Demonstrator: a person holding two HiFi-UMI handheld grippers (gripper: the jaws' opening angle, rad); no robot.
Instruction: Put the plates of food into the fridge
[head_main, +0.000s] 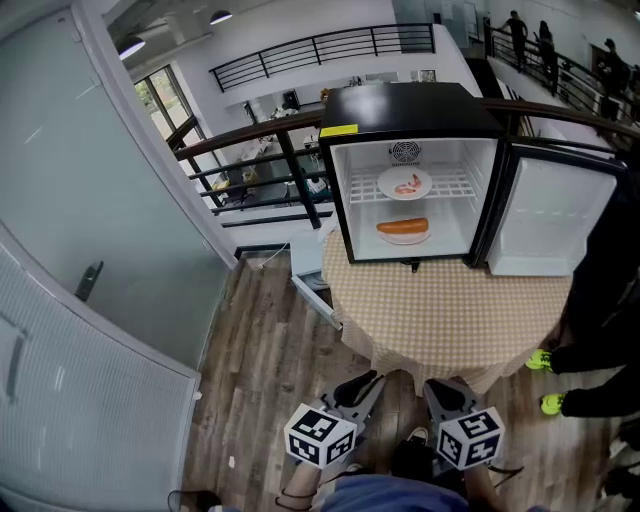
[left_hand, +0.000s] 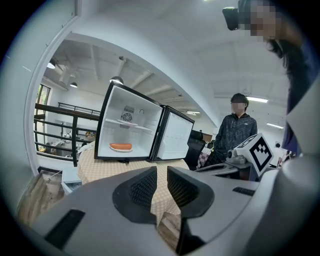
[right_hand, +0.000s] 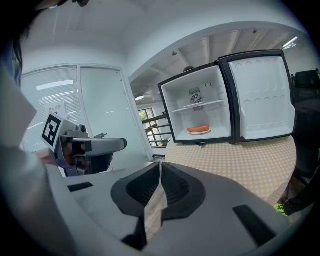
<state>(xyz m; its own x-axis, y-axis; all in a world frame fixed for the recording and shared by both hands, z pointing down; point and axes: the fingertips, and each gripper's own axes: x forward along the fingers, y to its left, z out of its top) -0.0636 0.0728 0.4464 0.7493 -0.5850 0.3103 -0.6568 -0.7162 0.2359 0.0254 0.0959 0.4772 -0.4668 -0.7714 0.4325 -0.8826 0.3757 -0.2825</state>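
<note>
A black mini fridge (head_main: 410, 112) stands on a round table (head_main: 450, 310) with its door (head_main: 550, 215) swung open to the right. On its wire shelf sits a white plate of pink food (head_main: 405, 184). Below it, on the fridge floor, lies a plate with an orange sausage (head_main: 402, 229), which also shows in the left gripper view (left_hand: 120, 147) and the right gripper view (right_hand: 198, 129). Both grippers hang low in front of the table, well short of the fridge. The left gripper (head_main: 368, 381) (left_hand: 161, 172) has a narrow gap between its jaws and holds nothing. The right gripper (head_main: 438, 386) (right_hand: 160, 167) is shut and empty.
A checked cloth covers the table. A person in dark clothes (left_hand: 239, 131) with bright green shoes (head_main: 541, 360) stands at the table's right side. A glass wall (head_main: 120, 250) rises on the left, and a black railing (head_main: 260, 140) runs behind the fridge. The floor (head_main: 270, 350) is wood planks.
</note>
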